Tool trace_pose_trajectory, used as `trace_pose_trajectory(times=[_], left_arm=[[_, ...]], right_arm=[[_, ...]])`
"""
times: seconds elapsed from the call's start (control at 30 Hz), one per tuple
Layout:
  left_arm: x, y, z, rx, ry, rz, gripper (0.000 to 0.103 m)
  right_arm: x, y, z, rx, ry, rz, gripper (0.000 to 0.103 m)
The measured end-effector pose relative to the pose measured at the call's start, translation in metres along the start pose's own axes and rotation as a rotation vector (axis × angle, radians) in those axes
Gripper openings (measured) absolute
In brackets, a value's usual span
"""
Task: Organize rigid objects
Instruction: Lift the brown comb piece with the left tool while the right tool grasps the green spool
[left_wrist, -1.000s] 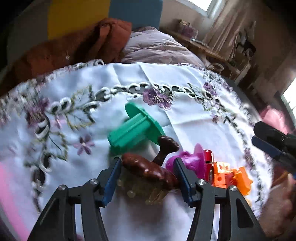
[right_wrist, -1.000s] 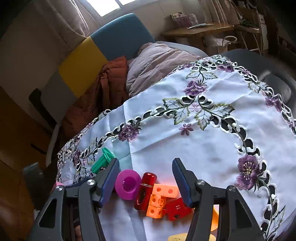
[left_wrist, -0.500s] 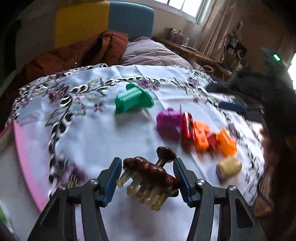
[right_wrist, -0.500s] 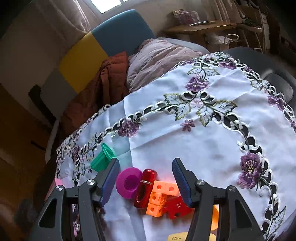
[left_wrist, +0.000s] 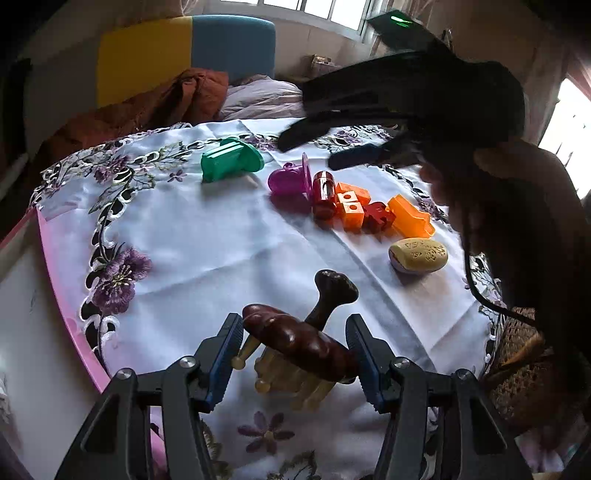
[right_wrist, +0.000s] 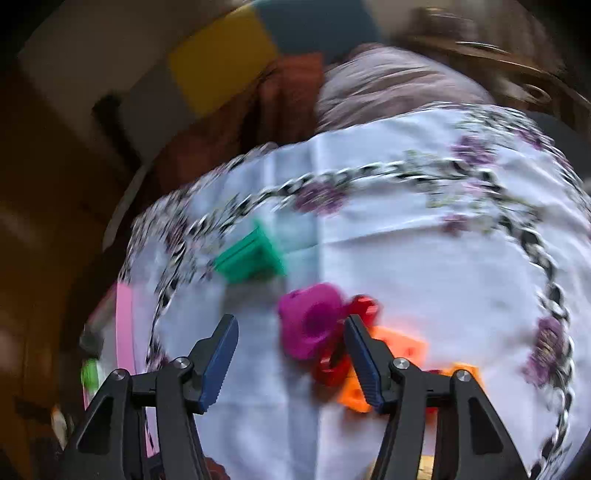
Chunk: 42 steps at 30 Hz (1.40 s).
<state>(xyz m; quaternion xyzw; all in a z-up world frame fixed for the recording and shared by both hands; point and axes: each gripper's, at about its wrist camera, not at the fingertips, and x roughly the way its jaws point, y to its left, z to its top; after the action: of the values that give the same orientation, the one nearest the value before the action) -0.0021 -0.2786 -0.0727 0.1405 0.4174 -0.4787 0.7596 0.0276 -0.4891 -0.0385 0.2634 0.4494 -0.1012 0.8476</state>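
My left gripper is shut on a dark brown wooden massager with pale prongs, held above the near part of the white embroidered tablecloth. A green plastic piece, a magenta piece, a red cylinder, orange blocks, an orange mould and a yellow oval lie in a row. My right gripper is open and empty, hovering over the magenta piece; it also shows in the left wrist view.
The table's pink edge runs along the left. A brown cloth, a grey cushion and a yellow-blue chair back lie beyond the table. A wicker item sits at the right.
My left gripper has lifted the massager and pulled back from the toy row. My right gripper has swung left and lower over the magenta piece; its view is blurred.
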Motion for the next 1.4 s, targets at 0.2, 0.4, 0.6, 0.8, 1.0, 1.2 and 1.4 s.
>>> trace_pose_trajectory(times=[0.2, 0.4, 0.6, 0.8, 1.0, 1.2, 1.4], left_arm=[[0.001, 0.006, 0.001, -0.03, -0.014, -0.026, 0.058], [0.002, 0.009, 0.001, -0.061, -0.022, -0.054, 0.058], [0.001, 0.009, -0.001, -0.072, -0.028, -0.064, 0.058], [-0.004, 0.011, -0.003, -0.082, -0.034, -0.06, 0.058], [-0.016, -0.001, -0.01, -0.051, -0.042, -0.053, 0.058], [-0.029, -0.012, -0.023, -0.021, -0.041, -0.049, 0.058], [-0.037, -0.01, -0.031, -0.038, -0.042, -0.037, 0.058]], right_arm=[[0.031, 0.042, 0.026, -0.202, 0.075, -0.063, 0.073], [0.074, 0.066, 0.054, -0.335, 0.154, -0.159, 0.074], [0.108, 0.073, 0.059, -0.377, 0.19, -0.242, 0.062], [0.075, 0.087, 0.041, -0.399, 0.13, -0.092, 0.061], [0.041, 0.097, 0.001, -0.437, 0.18, 0.067, 0.061], [0.047, 0.079, -0.038, -0.401, 0.247, 0.054, 0.061], [0.051, 0.077, -0.055, -0.43, 0.225, 0.01, 0.061]])
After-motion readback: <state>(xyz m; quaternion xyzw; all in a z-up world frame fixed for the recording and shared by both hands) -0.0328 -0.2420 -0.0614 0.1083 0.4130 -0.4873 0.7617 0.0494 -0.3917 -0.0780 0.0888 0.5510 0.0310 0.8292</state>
